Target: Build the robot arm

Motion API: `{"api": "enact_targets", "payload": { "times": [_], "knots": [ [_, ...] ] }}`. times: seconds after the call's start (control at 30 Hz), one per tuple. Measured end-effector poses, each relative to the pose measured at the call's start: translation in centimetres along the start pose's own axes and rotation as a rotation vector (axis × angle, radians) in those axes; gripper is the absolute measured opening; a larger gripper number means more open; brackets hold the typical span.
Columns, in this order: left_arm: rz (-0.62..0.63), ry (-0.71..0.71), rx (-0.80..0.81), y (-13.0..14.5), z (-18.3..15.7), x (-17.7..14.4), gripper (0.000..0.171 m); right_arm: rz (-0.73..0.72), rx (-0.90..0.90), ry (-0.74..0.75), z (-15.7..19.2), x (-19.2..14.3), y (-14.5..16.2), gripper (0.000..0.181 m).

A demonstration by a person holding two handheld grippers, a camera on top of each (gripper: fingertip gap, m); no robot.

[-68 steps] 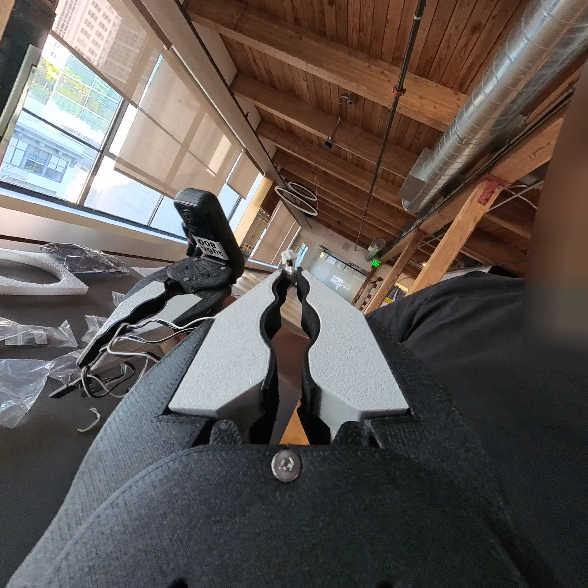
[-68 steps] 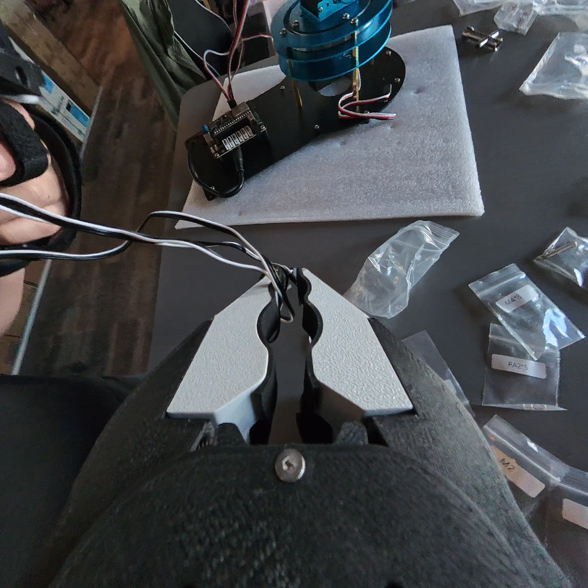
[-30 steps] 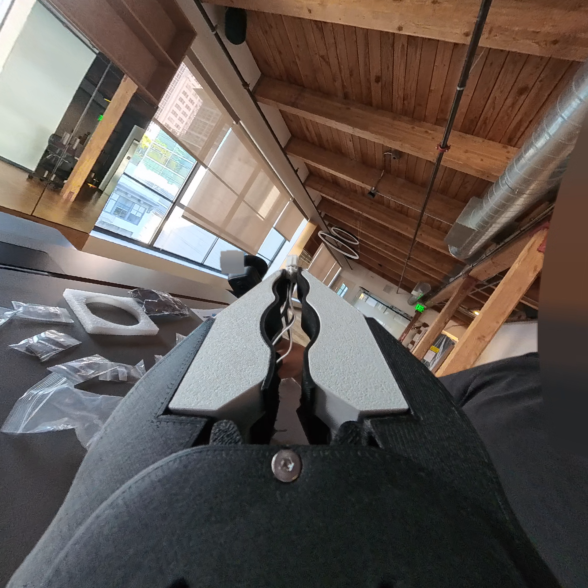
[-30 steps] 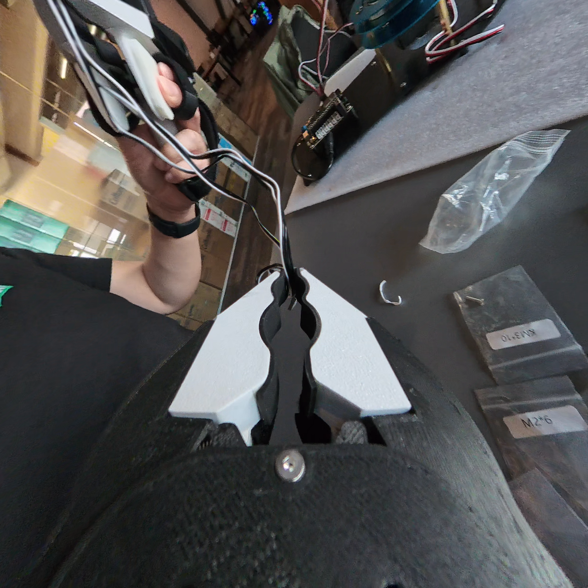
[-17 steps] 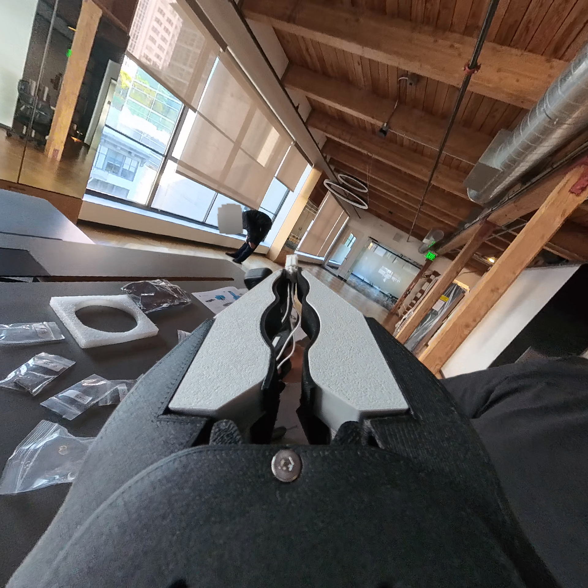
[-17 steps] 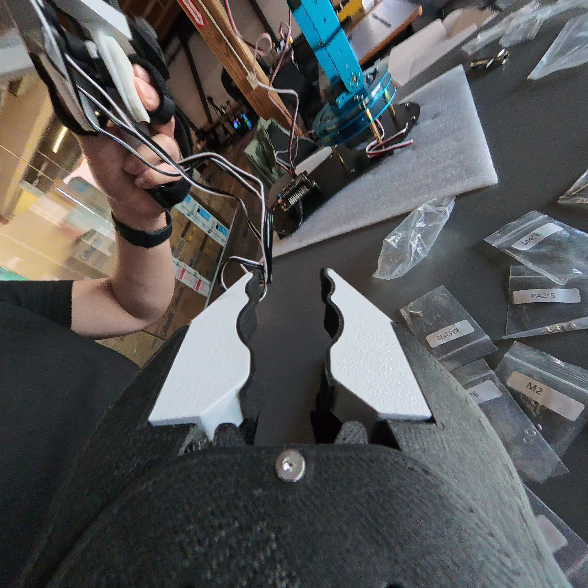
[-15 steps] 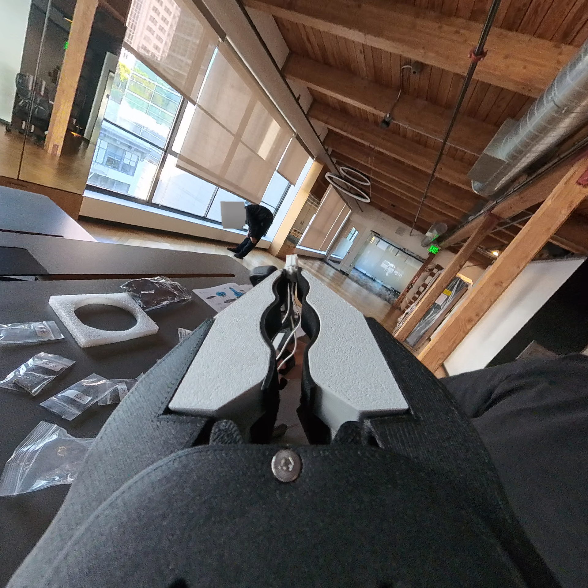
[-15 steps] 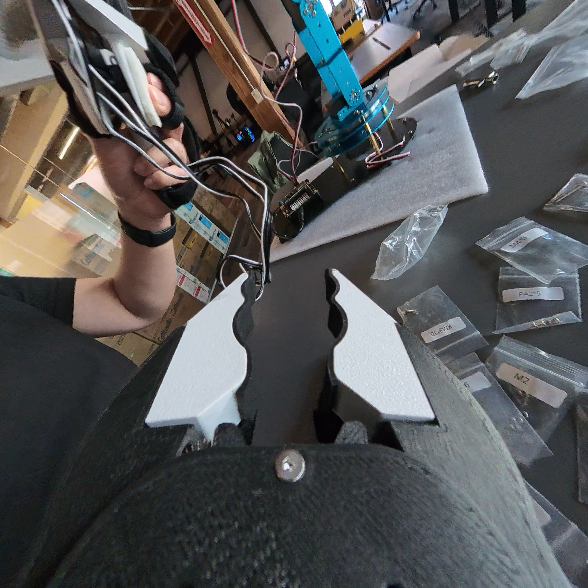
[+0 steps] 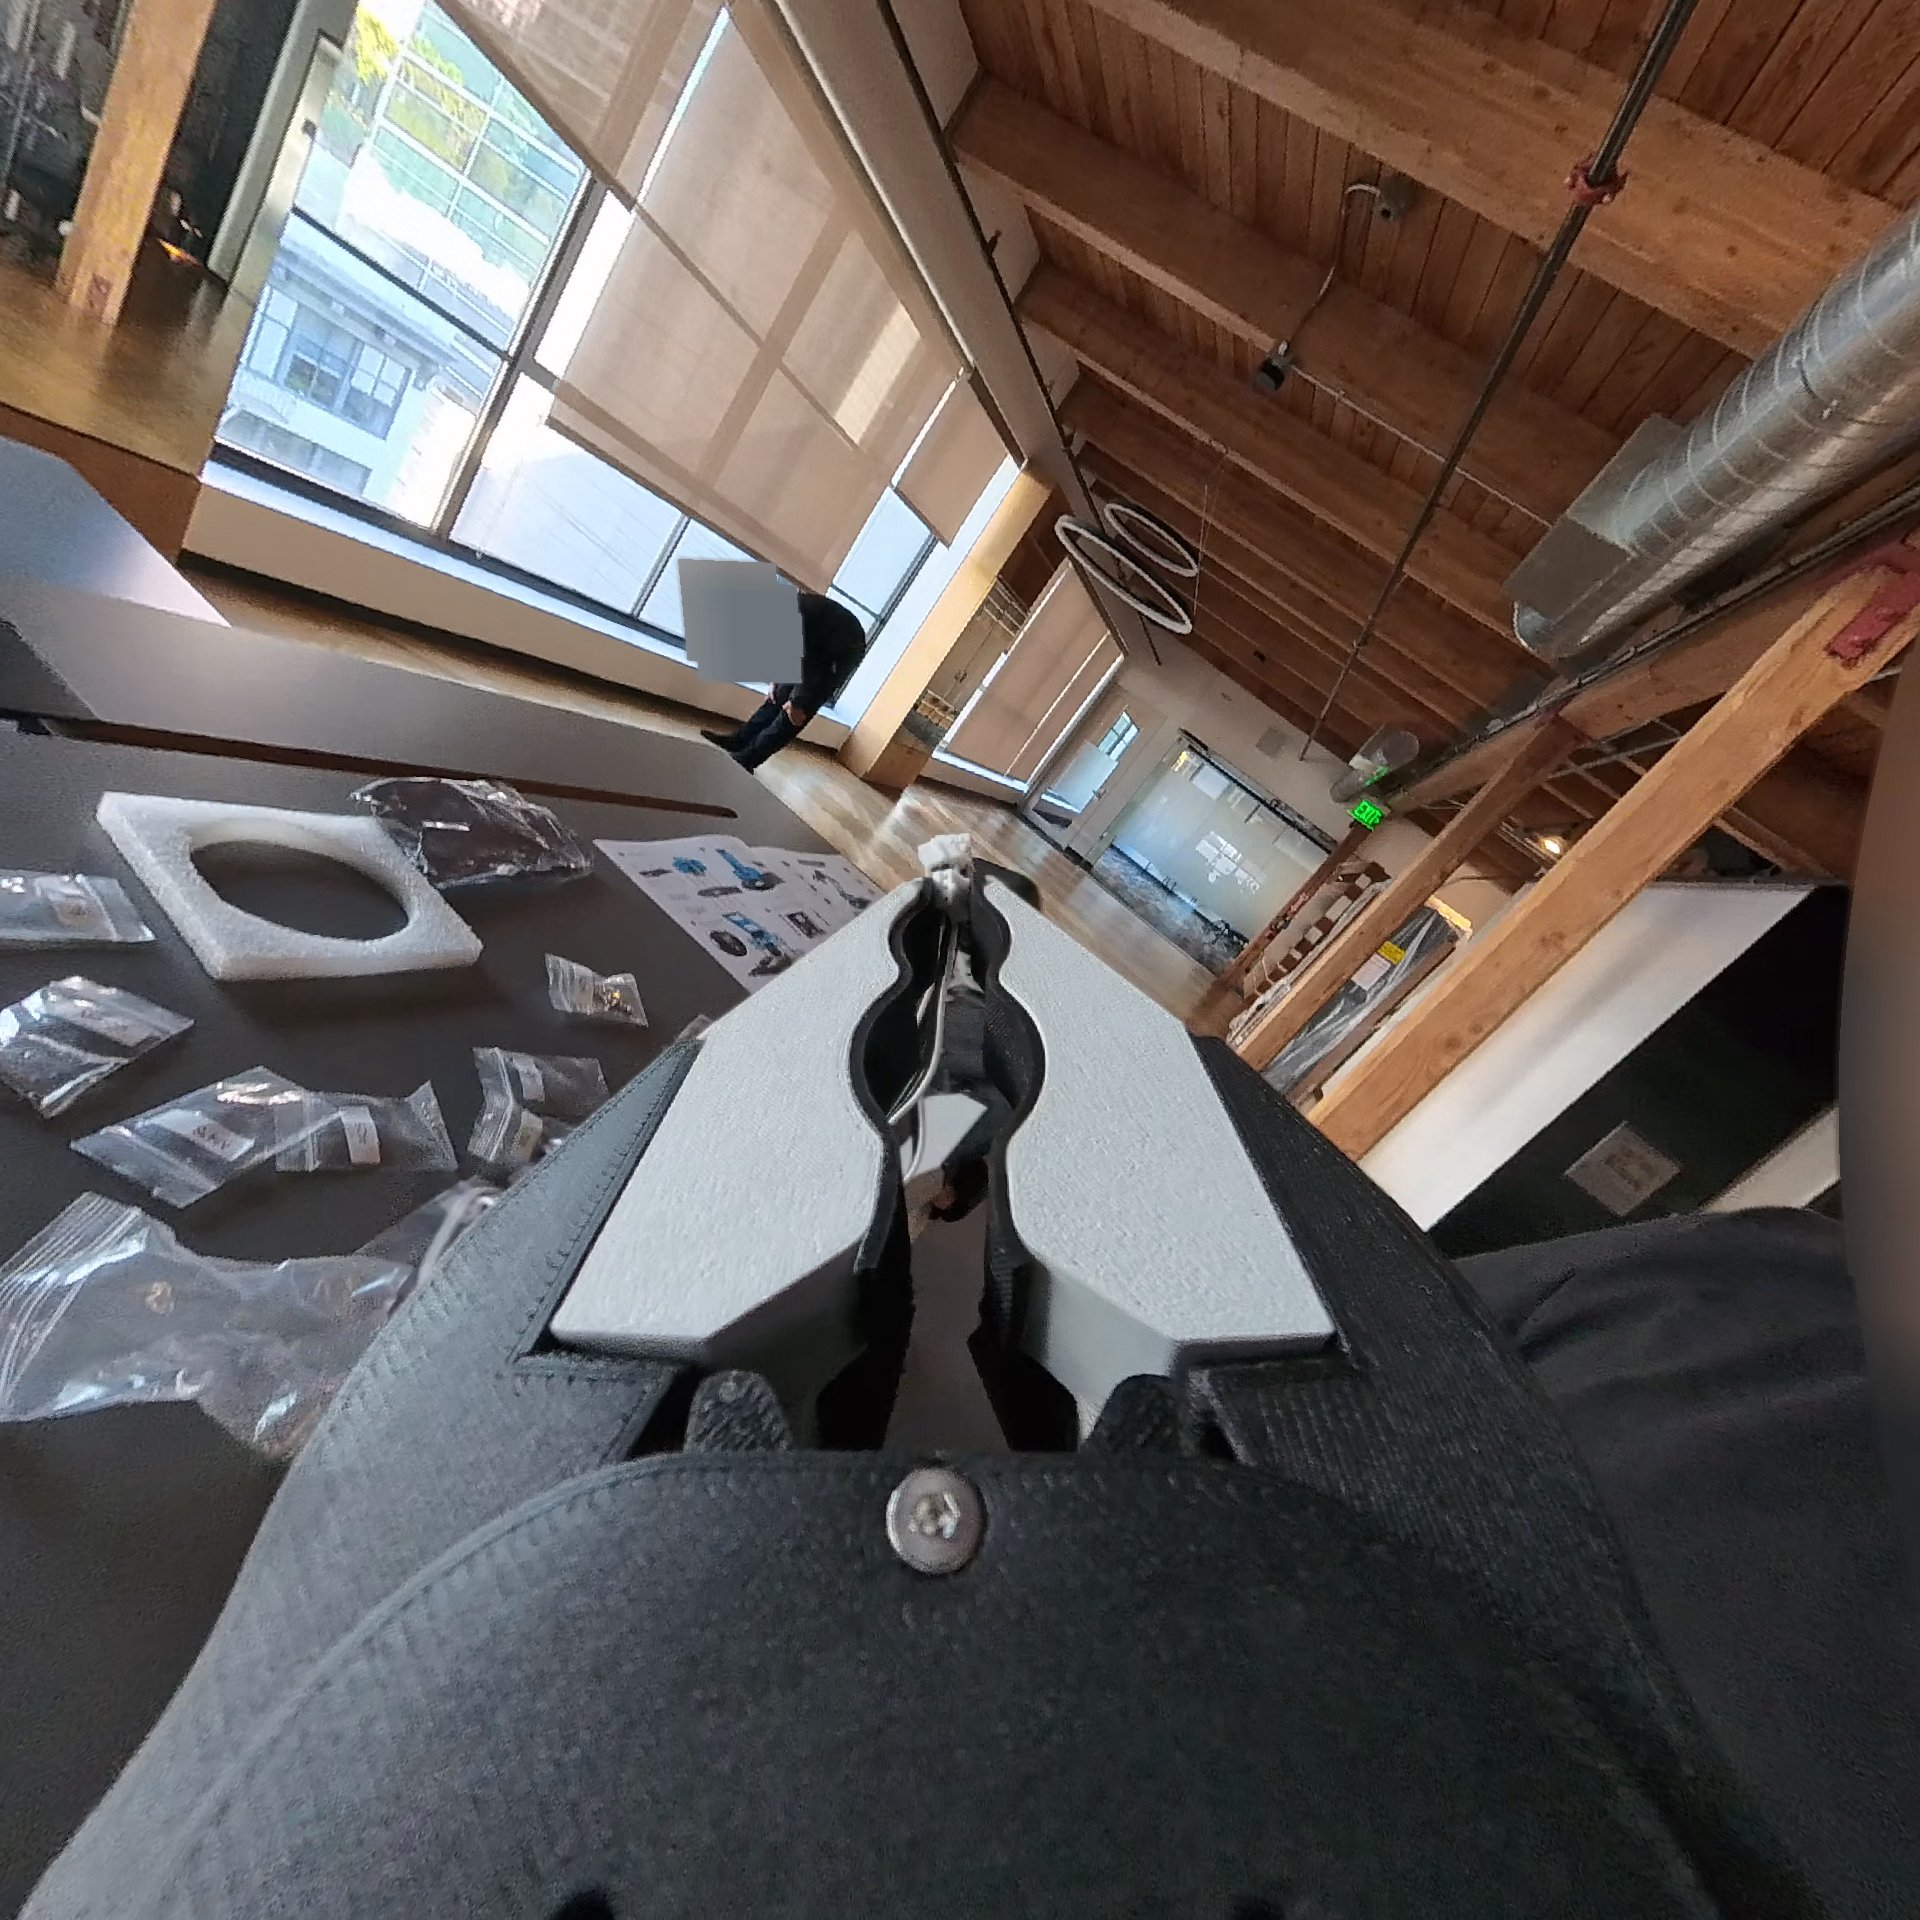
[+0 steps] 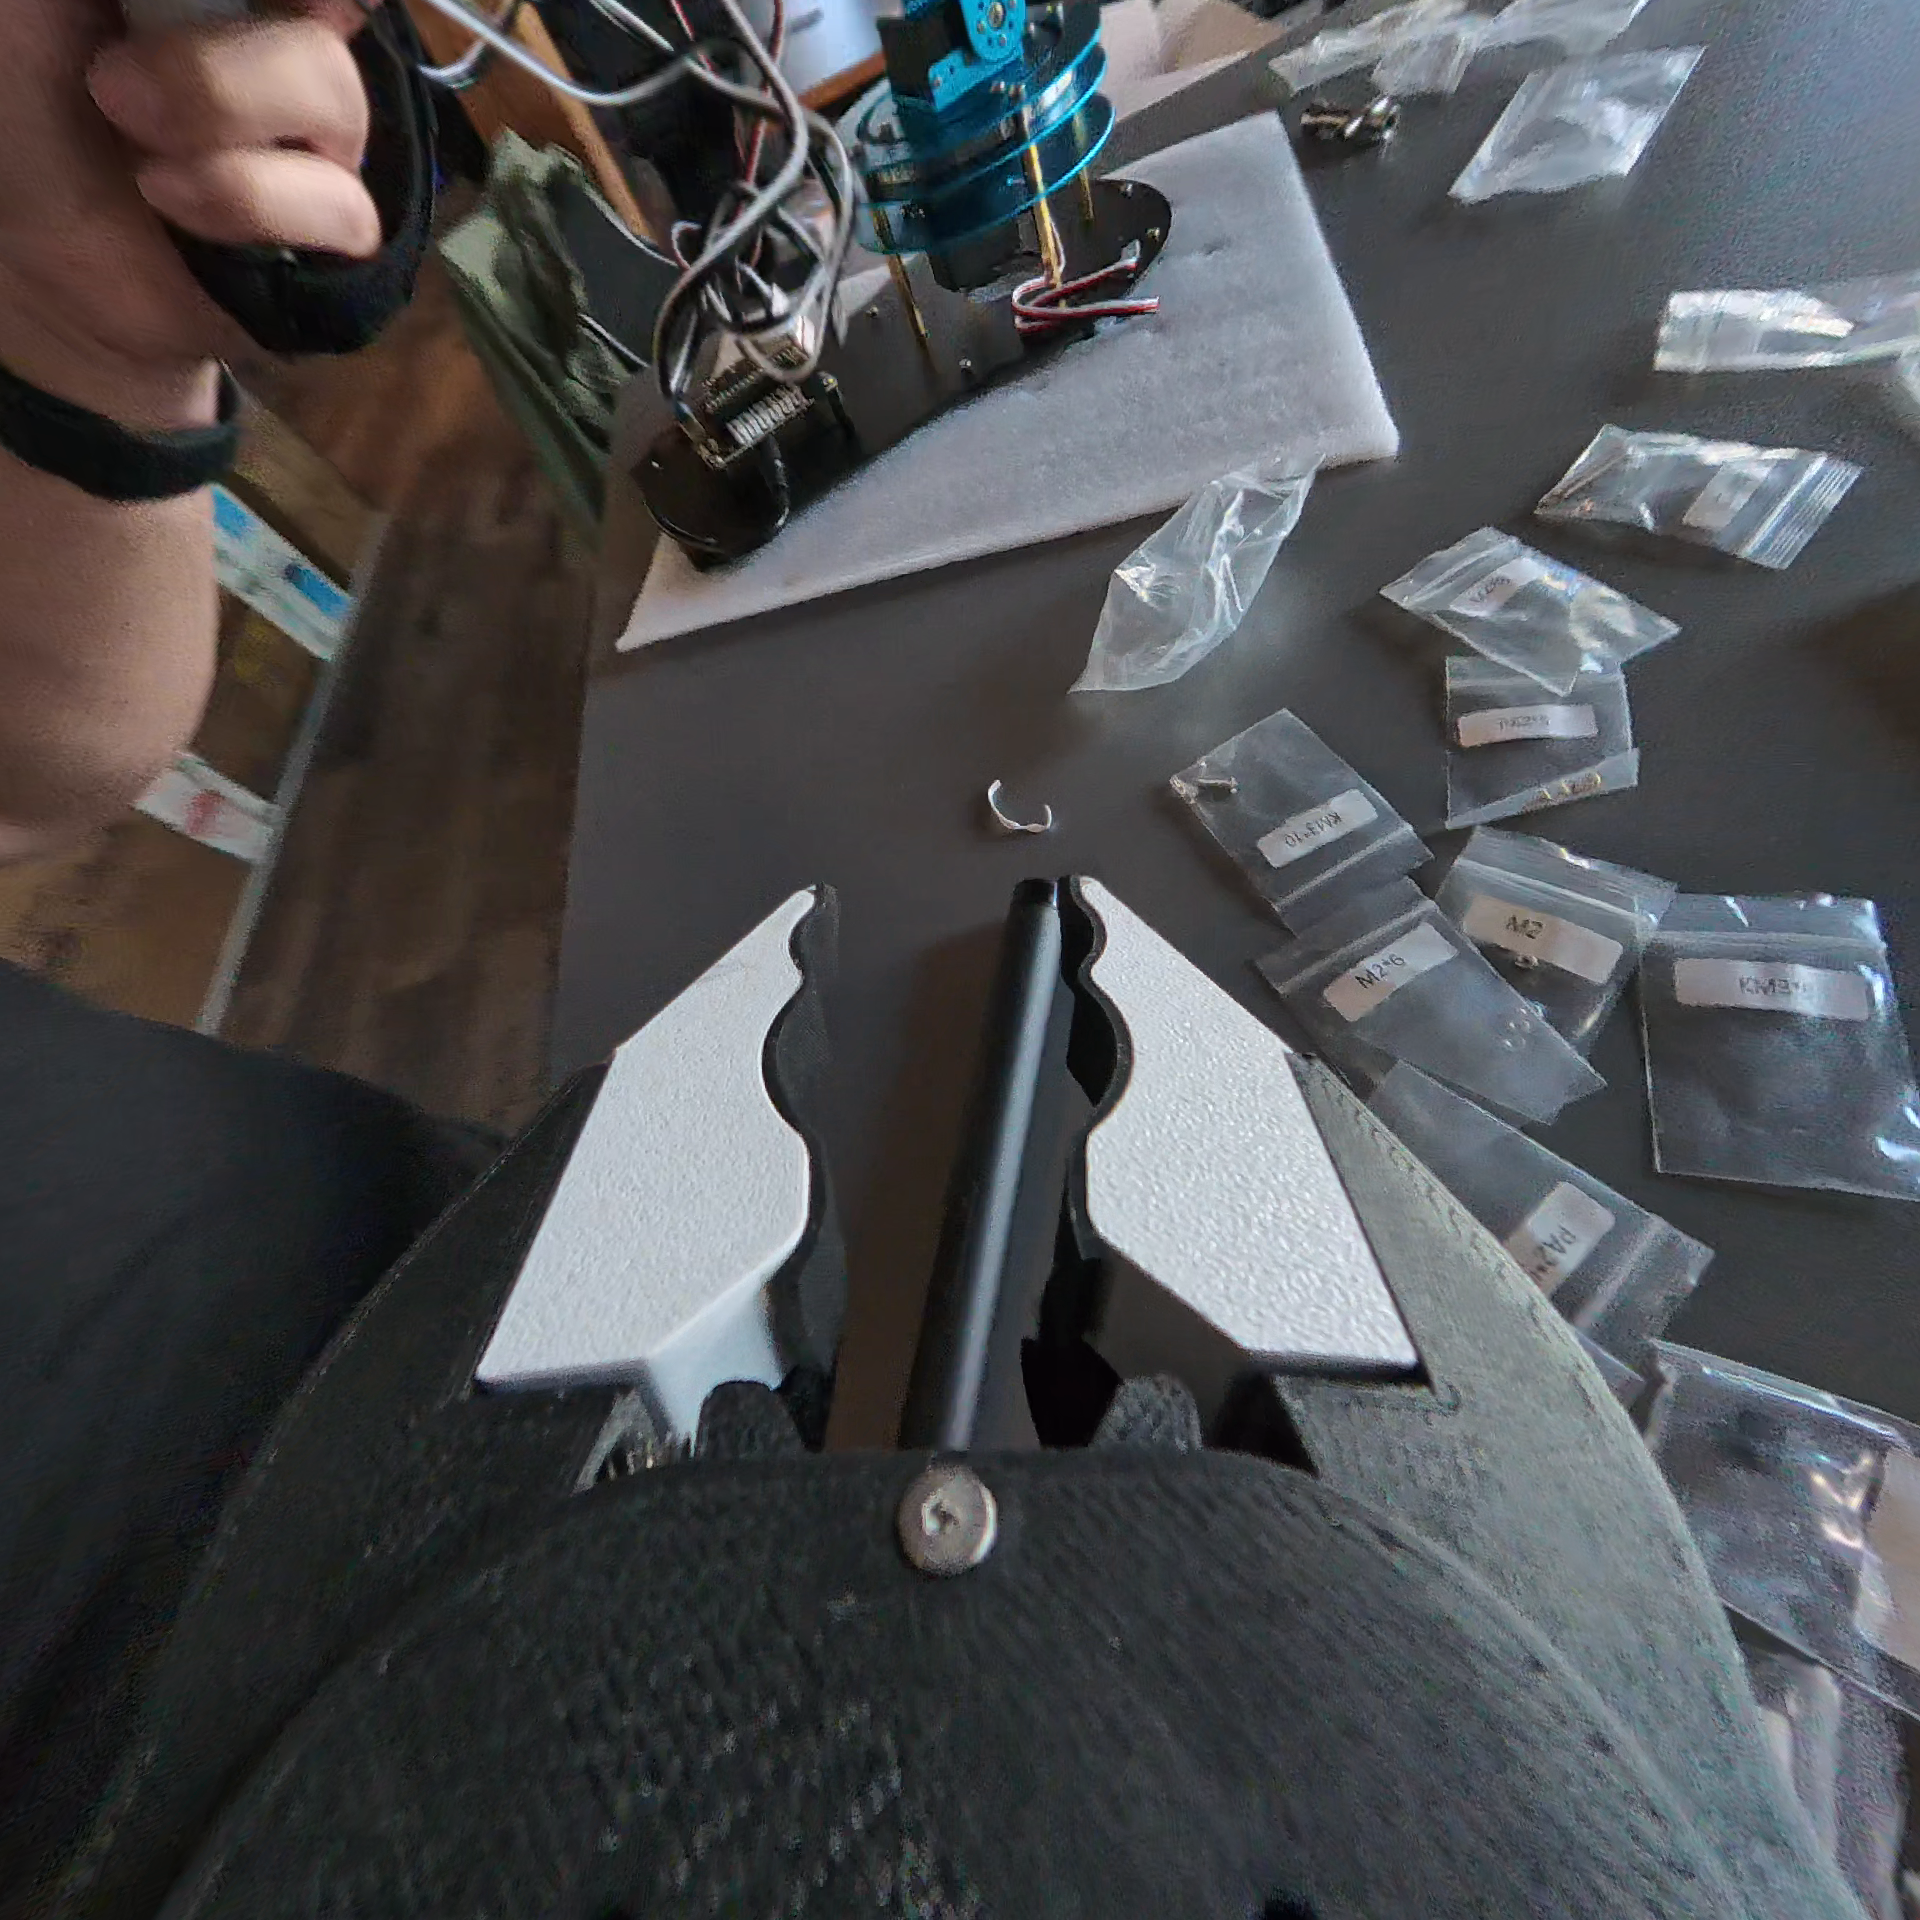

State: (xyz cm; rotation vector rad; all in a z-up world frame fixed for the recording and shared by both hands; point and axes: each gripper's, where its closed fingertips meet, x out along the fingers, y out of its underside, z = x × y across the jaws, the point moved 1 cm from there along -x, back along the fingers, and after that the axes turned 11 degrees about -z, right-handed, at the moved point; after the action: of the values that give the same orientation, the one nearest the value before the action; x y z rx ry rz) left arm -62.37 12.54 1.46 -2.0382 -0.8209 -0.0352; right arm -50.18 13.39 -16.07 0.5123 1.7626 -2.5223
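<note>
Right gripper, lower centre of its view: jaws now parted, wire bundle released since a second ago, black rod between them. Left gripper remains clamped on the white connector, frame centre.

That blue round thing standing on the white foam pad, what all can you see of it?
The blue round thing is a stack of shiny blue metal rings on thin brass-coloured posts, upright on a black oval baseplate that lies on the white foam pad. Red, white and black wires trail from under it. A small circuit board sits on the baseplate's near end.
</note>
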Motion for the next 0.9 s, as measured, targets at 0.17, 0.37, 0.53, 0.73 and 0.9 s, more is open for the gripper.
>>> {"api": "enact_targets", "payload": {
  "times": [0.17,0.37,0.53,0.73,0.9],
  "knots": [
    [0.05,0.043,-0.053,1.2,0.2,-0.9,0.002,-0.11,-0.104,0.092,4.1,2.5,-2.7,0.043],
    [0.112,0.106,-0.1,2.9,-0.5,-1.0,0.002,-0.248,-0.31,0.167,7.6,5.6,-8.9,0.06],
    [0.091,0.147,-0.147,2.7,-1.2,-1.3,0.002,-0.065,-0.38,0.114,6.5,11.0,-6.6,0.056],
    [-0.033,0.131,-0.111,-0.8,-1.9,-3.0,0.002,-0.034,-0.291,0.131,5.1,11.5,-5.9,0.025],
    [-0.077,0.077,-0.096,-0.9,-1.9,-3.9,0.002,-0.141,-0.156,0.001,6.7,10.0,-7.1,0.019]
  ]
}}
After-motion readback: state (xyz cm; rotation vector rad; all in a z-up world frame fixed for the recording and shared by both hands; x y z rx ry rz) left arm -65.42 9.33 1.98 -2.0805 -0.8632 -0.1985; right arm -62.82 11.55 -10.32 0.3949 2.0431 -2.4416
